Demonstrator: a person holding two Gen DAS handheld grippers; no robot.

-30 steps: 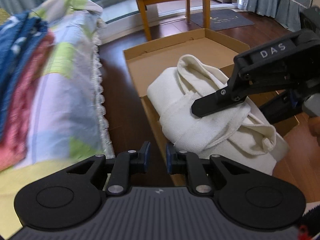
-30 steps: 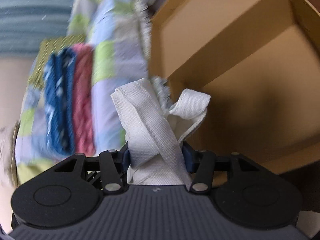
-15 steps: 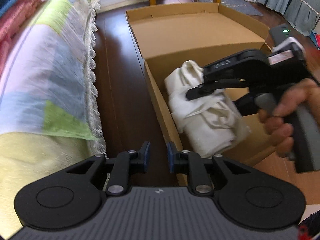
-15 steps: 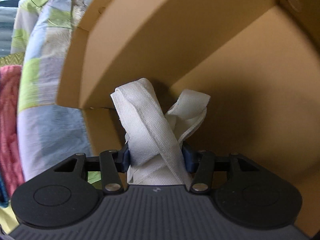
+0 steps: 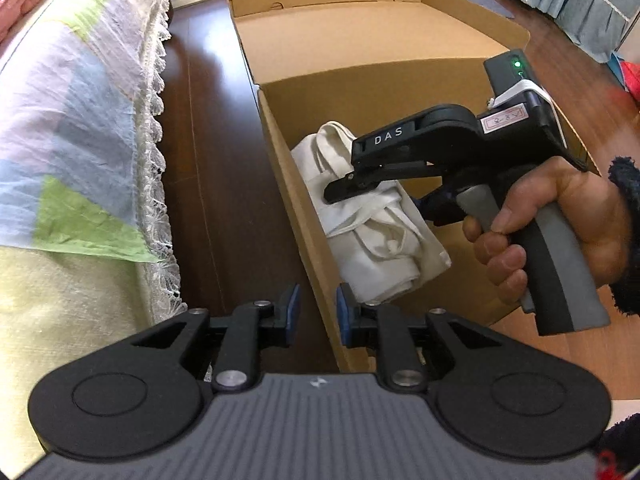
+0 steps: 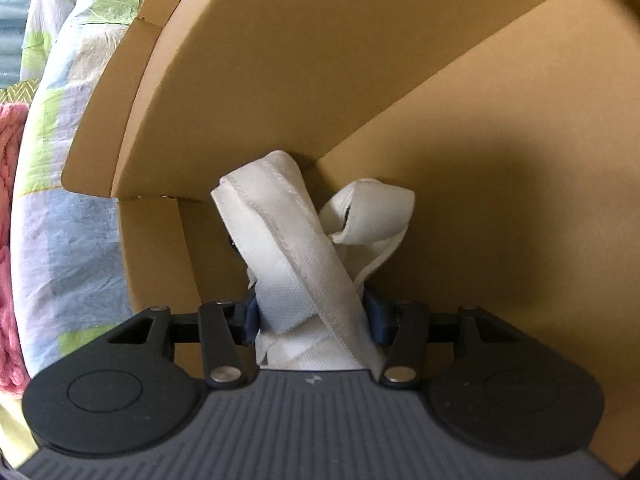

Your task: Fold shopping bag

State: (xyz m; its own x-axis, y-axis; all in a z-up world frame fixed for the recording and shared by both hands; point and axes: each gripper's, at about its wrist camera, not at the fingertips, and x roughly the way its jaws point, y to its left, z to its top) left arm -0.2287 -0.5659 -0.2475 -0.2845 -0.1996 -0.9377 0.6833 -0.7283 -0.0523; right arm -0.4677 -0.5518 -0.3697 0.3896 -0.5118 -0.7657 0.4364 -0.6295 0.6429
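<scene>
Folded canvas bag (image 5: 376,216) clamped in right gripper (image 6: 312,316), low inside cardboard box (image 5: 360,92), mid-frame; left gripper (image 5: 314,312) narrowly parted, empty, straddling box wall.

Shopping bag (image 5: 376,224) inside box (image 5: 296,184) (bed (image 5: 80,120) left of it).

Right claw (image 6: 310,318): blue pads (image 6: 251,316) clamped w/ white cloth filling the gap. In left-wrist view the right claw is angled down to the left, DAS mark on the upper finger, green LED lit at the rear. Right hand (image 5: 560,224) wraps the grey pistol grip, dark fuzzy sleeve (image 5: 628,232) at the wrist. Left claw (image 5: 316,312): pads slightly apart, nothing between them, pointing fwd.
</scene>
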